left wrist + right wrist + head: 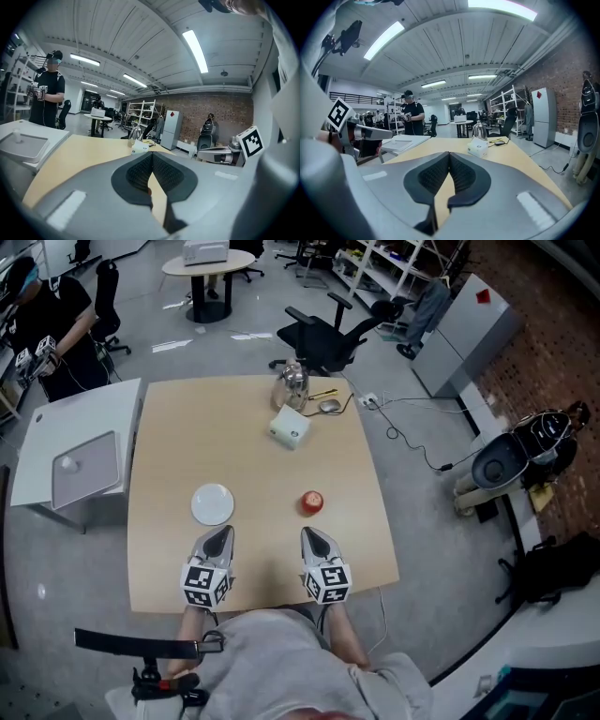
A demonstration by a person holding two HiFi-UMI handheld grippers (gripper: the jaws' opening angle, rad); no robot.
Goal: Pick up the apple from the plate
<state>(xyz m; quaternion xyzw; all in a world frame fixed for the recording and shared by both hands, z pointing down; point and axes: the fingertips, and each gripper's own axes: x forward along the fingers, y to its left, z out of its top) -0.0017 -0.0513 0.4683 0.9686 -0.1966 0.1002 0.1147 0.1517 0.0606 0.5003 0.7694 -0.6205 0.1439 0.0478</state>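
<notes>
The left hand-held gripper (221,533) and right hand-held gripper (311,534) are held side by side, pointing forward, each with its jaws together.

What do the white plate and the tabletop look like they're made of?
The plate is probably glazed ceramic, possibly plastic: plain white, smooth, evenly bright. The tabletop looks like light wood or wood-look laminate with a matte finish: even tan colour, no clear grain.

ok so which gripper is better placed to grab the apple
Right. The apple lies on the table just ahead of the right gripper, while the left gripper faces the empty plate, farther from it. Both grippers are shut with nothing held, so the right must open first.
</notes>
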